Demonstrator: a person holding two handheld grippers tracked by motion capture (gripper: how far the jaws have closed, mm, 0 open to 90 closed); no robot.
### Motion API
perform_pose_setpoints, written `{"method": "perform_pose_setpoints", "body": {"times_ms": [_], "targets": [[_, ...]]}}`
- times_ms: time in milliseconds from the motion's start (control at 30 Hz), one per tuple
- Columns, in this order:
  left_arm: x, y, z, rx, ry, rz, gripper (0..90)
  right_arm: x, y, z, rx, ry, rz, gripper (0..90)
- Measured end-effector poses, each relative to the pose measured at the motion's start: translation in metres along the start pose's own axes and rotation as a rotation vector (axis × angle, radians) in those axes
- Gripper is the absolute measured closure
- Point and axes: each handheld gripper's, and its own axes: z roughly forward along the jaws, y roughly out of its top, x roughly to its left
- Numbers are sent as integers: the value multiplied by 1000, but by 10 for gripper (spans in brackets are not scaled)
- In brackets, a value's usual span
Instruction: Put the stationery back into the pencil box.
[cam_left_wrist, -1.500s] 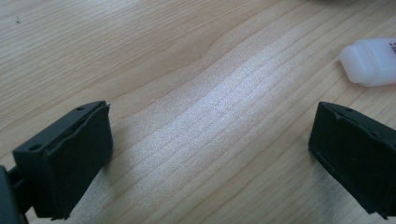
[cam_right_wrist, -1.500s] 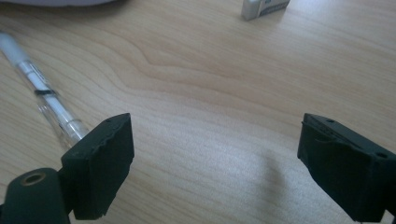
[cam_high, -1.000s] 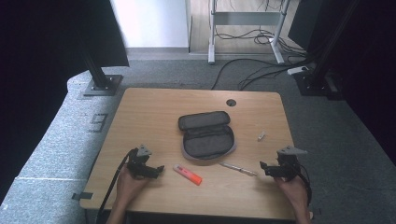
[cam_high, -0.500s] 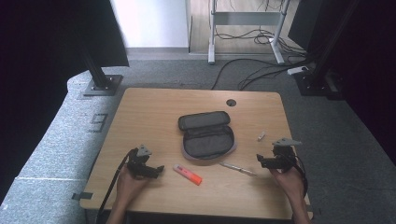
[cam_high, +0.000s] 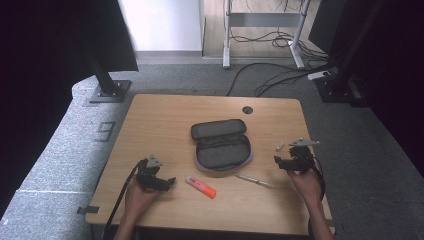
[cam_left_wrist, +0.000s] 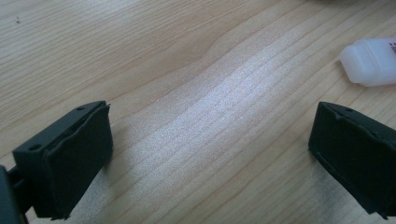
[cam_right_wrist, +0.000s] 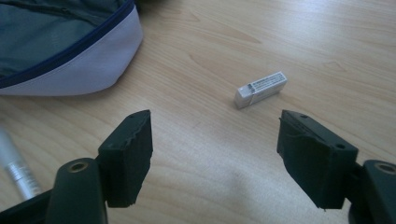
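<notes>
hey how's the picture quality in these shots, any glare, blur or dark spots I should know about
High view: sharp on the table, but both upper corners are near black. Left gripper view: a pale sheen of glare streaks the wood, and the jaws look soft. Right gripper view: evenly lit, the eraser crisp, the jaws casting faint shadows.

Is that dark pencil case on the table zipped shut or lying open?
Open: the pencil case has its lid folded back, exposing its dark interior.
</notes>
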Motion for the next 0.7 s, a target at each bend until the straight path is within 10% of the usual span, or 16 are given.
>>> {"method": "perform_pose_setpoints", "body": {"times_ms": [700], "targets": [[0,0,0,0,-1,1,0,-16,15,41,17,-51,73,331]]}}
